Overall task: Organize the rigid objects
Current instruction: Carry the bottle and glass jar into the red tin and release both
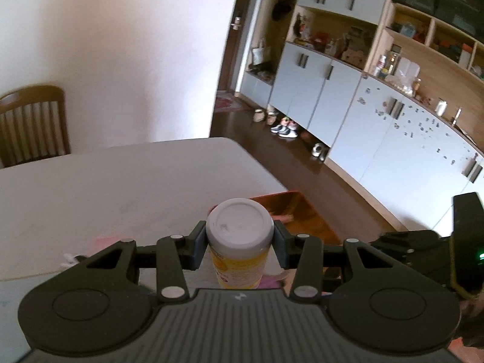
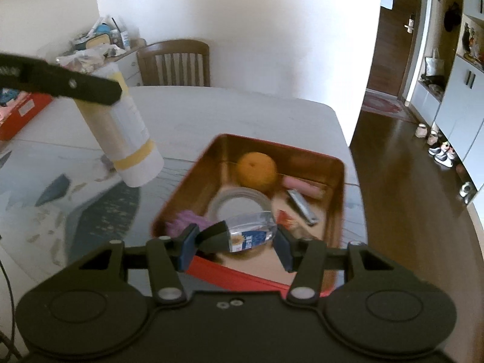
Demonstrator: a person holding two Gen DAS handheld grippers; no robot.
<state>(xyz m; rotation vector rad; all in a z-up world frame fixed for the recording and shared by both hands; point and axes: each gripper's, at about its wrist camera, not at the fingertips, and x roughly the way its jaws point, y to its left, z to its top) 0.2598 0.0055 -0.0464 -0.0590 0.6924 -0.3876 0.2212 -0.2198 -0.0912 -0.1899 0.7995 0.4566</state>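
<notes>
Right wrist view shows the task well under way: the open red metal tin with a gold inside, set near the table's right edge, already holds a round orange fruit, a roll of clear tape, a pink stick-shaped thing, a small silver metal clip-like thing, a purple fuzzy thing and a small red packet. The right hand-held gripper is closed on a small clear plastic bottle with a black cap, lying sideways between the blue pads, over the tin's near end. I judge it is about to be set down there.

The left hand-held gripper grips a tall white cylindrical canister with a yellow label and white lid just under its lid. In the right wrist view that canister hangs tilted above the white table, off to the tin's left, clear of the surface. It appears to be the next item to go in.

Room is tight inside the tin; the free floor is mostly at its near end. The tin sits close to the table's right edge, with dark wooden floor beyond, so a push from the left could slide it toward the drop. The table's far half is bare, with a wooden chair behind it.
</notes>
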